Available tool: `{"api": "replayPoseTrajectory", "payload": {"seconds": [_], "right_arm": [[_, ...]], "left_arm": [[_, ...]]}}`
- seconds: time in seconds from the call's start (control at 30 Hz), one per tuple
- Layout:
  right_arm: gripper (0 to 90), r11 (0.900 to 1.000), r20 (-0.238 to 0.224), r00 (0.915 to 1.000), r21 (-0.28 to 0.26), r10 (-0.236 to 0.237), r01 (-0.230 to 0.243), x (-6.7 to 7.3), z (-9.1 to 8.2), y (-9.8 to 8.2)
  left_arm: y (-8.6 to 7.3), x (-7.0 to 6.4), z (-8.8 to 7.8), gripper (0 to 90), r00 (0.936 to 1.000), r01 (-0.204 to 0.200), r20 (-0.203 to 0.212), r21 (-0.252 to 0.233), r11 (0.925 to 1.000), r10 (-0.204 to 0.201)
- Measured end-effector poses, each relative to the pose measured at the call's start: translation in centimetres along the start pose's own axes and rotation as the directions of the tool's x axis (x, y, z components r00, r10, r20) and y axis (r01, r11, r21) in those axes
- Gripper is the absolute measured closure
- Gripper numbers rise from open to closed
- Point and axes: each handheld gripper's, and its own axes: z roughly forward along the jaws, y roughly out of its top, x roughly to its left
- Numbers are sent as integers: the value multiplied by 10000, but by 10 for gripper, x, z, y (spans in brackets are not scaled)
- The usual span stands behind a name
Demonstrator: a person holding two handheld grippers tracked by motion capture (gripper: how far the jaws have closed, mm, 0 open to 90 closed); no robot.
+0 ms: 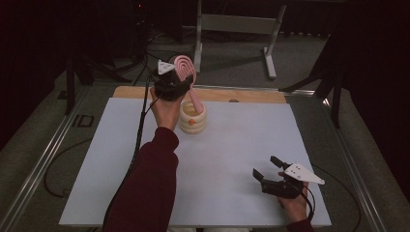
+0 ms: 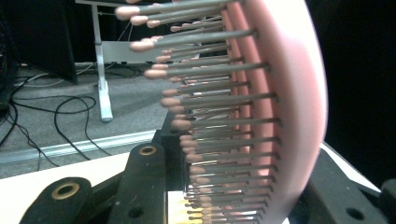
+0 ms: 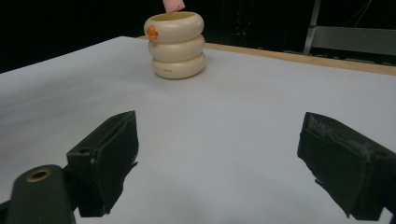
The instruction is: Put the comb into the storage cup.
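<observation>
A pink hairbrush [image 1: 185, 67] [image 2: 285, 93] stands nearly upright at the back of the table, bristles facing left in the left gripper view. My left gripper [image 1: 173, 83] [image 2: 233, 196] is shut on its head. The brush's handle [image 1: 196, 99] [image 3: 173, 5] points down into a cream cup [image 1: 193, 117] [image 3: 176, 46] made of three stacked rings, with a small orange mark on its side. My right gripper [image 1: 270, 170] [image 3: 224, 158] rests low near the table's front right, jaws wide open with nothing between them, pointing toward the cup.
A white sheet [image 1: 232, 159] covers the table, and a wooden strip [image 1: 241, 94] shows along its back edge. Behind the table stands a metal frame [image 1: 237, 24], with cables [image 2: 70, 112] on the floor. Metal rails run along both sides of the table.
</observation>
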Motion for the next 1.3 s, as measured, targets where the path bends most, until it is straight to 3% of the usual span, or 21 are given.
{"api": "replayPoseTrajectory", "payload": {"seconds": [0.6,1.3], "right_arm": [[127,10000,-41,10000,39,0,0,1,1,0],[127,10000,-78,10000,41,36,-36,2,2,-1]], "left_arm": [[-10,2,13,634,9998,-87,-201,210,9997,91],[-20,3,24,633,9993,114,-370,399,9991,-99]]}}
